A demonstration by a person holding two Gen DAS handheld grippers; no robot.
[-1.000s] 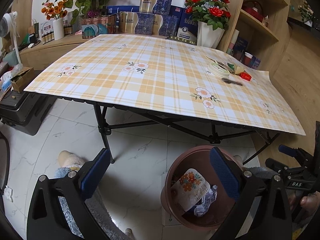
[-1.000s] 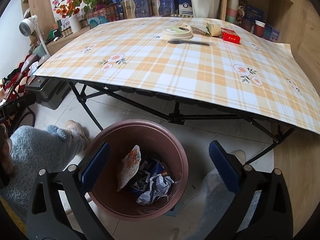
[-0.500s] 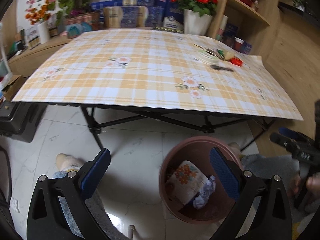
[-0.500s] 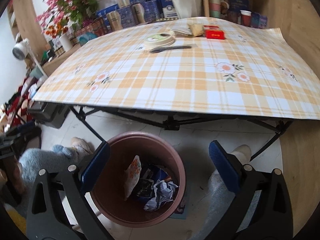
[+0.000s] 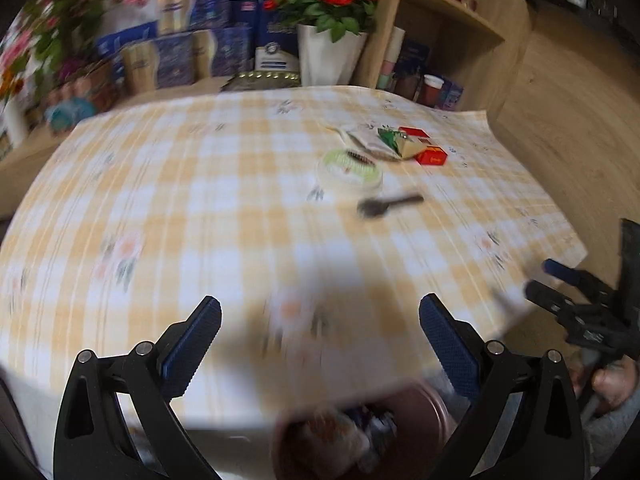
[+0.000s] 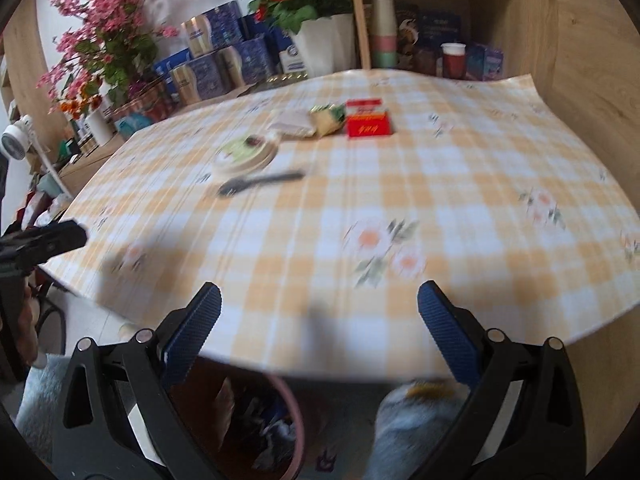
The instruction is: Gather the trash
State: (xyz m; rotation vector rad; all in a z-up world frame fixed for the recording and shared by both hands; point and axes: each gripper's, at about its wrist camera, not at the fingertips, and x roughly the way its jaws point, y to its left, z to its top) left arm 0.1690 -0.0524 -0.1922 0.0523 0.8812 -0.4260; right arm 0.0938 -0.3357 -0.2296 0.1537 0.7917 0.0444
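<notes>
Heavily motion-smeared across the left wrist view, worst at the left and lower edges. Trash bin (image 5: 360, 440) cut off by the bottom frame edge, partly covered by the table (image 5: 200, 220) rim; contents unreadable. In the right wrist view, bin (image 6: 280, 432) likewise clipped at the bottom. Print on the red box (image 6: 367, 124) too blurred to read.

Table (image 6: 460, 208) under a yellow-and-white checked cloth with flower prints, its far edge near the back wall. Behind it, white pot of red roses (image 6: 316, 36), blue and gold gift boxes (image 6: 224, 64), pink blossoms (image 6: 100, 28) at left. Wooden shelving (image 5: 452, 36) at right, with stacked paper cups (image 6: 384, 36) and small boxes in its lower compartment. Small white fan (image 6: 16, 140) at far left. Soft daylight; left view badly blurred.
</notes>
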